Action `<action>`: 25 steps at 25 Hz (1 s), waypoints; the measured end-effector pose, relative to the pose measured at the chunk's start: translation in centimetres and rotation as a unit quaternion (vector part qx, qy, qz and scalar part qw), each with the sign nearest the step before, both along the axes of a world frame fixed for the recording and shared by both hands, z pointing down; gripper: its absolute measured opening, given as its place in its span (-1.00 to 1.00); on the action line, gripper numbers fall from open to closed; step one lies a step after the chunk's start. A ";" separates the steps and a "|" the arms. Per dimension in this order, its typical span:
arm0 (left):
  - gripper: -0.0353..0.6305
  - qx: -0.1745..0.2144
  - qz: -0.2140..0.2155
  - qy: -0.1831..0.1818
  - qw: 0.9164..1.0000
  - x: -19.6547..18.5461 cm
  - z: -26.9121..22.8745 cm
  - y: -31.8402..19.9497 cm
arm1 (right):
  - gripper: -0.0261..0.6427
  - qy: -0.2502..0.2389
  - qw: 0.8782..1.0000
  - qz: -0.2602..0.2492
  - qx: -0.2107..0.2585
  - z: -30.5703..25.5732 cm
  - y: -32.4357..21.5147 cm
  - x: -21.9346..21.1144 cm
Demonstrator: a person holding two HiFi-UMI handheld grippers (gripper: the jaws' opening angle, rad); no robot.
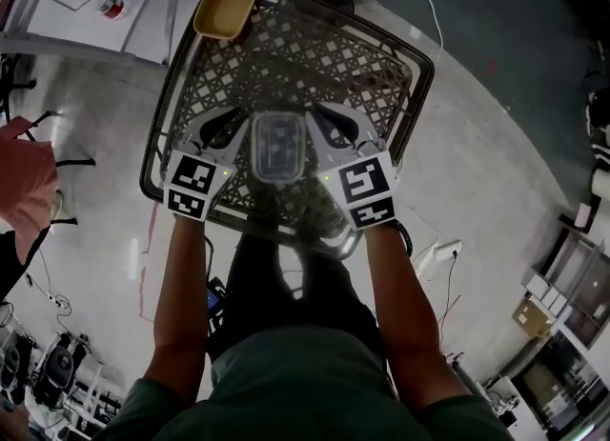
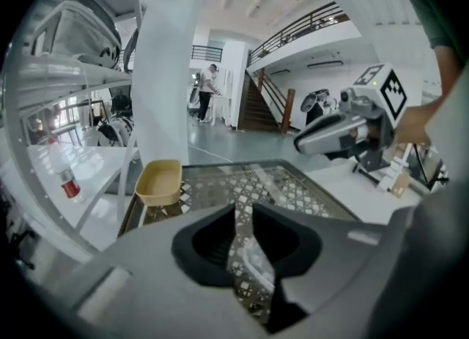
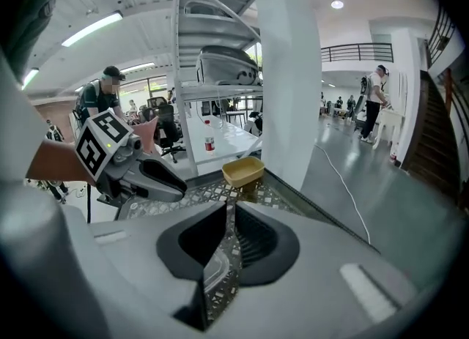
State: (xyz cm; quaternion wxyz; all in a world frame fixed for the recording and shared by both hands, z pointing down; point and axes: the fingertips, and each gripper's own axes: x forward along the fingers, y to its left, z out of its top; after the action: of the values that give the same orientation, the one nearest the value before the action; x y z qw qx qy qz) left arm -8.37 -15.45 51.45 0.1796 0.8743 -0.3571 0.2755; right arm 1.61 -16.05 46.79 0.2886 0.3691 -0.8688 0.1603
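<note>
Head view:
- A clear plastic container (image 1: pixel 278 147) sits over the near half of a lattice-pattern table (image 1: pixel 319 53).
- The left gripper (image 1: pixel 236 134) is at its left side and the right gripper (image 1: pixel 329 130) at its right side. Both angle in toward it, marker cubes nearest the person.

Left gripper view:
- The jaws of the left gripper (image 2: pixel 244 209) are drawn in to a narrow slit.
- The container's clear rim (image 2: pixel 258 268) runs through that slit, so the jaws read as pinched on it.
- The right gripper (image 2: pixel 330 134) shows across, at upper right.

Right gripper view:
- It shows the same picture mirrored. The jaws of the right gripper (image 3: pixel 229 209) are nearly together, with the container rim (image 3: pixel 214 272) caught low in the gap.
- The left gripper (image 3: pixel 157 180) is opposite.

Surroundings:
- A yellow tray (image 1: pixel 226 5) rests on the far left corner of the table, well apart from the container. It also shows ahead in both gripper views (image 2: pixel 160 181) (image 3: pixel 243 171).
- A small bottle with a red label (image 2: pixel 66 176) stands on a white table (image 2: pixel 95 165) to the left.
- A pink cloth (image 1: pixel 24 182) is at the left edge of the head view.
- The floor (image 1: pixel 477 144) is grey concrete.
</note>
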 end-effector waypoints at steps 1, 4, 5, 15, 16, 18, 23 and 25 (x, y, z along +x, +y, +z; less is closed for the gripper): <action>-0.66 -0.007 0.000 0.000 1.000 0.0 0.8 0.2 | -0.79 0.001 1.000 0.000 -0.006 0.8 0.1 -0.1; -0.63 -0.028 0.000 -0.001 1.000 -0.1 3.2 0.5 | -0.78 0.003 1.000 0.002 -0.025 3.0 0.2 -0.4; -0.61 -0.034 0.000 -0.002 0.999 -0.1 4.0 0.6 | -0.77 0.004 1.000 0.002 -0.031 3.8 0.3 -0.5; -0.53 -0.083 0.000 -0.014 0.996 0.1 10.2 1.5 | -0.75 0.021 0.996 0.010 -0.091 11.0 1.3 -0.3; -0.53 -0.086 -0.001 -0.015 0.996 0.2 10.6 1.5 | -0.75 0.023 0.995 0.011 -0.097 11.6 1.4 -0.2; -0.53 -0.094 -0.003 -0.018 0.995 0.2 11.5 1.7 | -0.75 0.025 0.994 0.013 -0.106 12.8 1.5 -0.1; -0.53 -0.110 -0.008 -0.027 0.993 0.1 13.2 2.0 | -0.73 0.027 0.992 0.016 -0.123 15.1 1.6 0.0; -0.53 -0.117 -0.011 -0.029 0.993 0.1 13.8 2.1 | -0.73 0.028 0.991 0.017 -0.133 16.1 1.7 0.0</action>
State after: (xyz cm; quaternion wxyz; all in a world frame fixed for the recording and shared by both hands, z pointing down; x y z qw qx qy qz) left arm -8.23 -13.36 65.21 0.2736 0.8349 -0.3373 0.3382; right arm 1.64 -14.35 62.85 0.3565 0.3465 -0.8249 0.2691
